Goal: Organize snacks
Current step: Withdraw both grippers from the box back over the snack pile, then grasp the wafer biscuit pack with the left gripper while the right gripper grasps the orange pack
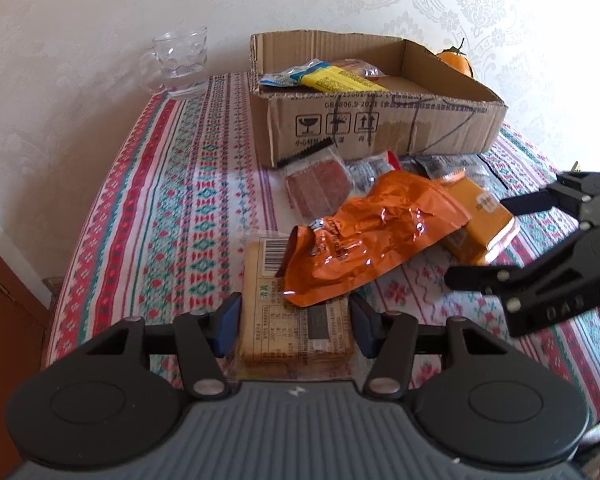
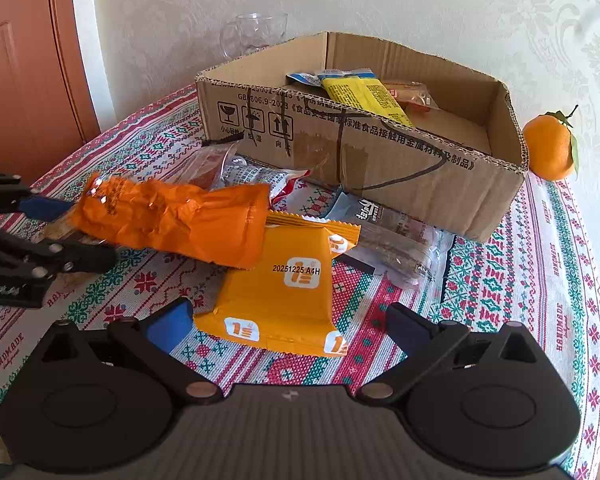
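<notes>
- The tan biscuit pack (image 1: pixel 292 332) lies on the tablecloth (image 1: pixel 160 184), its far end under the orange foil bag (image 1: pixel 372 236).
- The left gripper (image 1: pixel 294 330) seems clamped on it; it should lift gently toward the cardboard box (image 1: pixel 380 132).
- The right gripper (image 2: pixel 288 330) stands open around the yellow pouch (image 2: pixel 284 292).

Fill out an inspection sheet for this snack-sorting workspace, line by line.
Surface: patterned tablecloth covers the table.
Job's things: cardboard box holds a yellow packet; outside it lie an orange foil bag, a yellow-orange packet, a tan biscuit pack and further packets by the box's front.
Clutter: glass mug and a tangerine beside the box.
Grippers: left gripper closed on the tan biscuit pack, the foil bag lying across it; right gripper open astride the yellow-orange packet.
Cables: nothing seen.
Surroundings: embossed wall, wooden door.
</notes>
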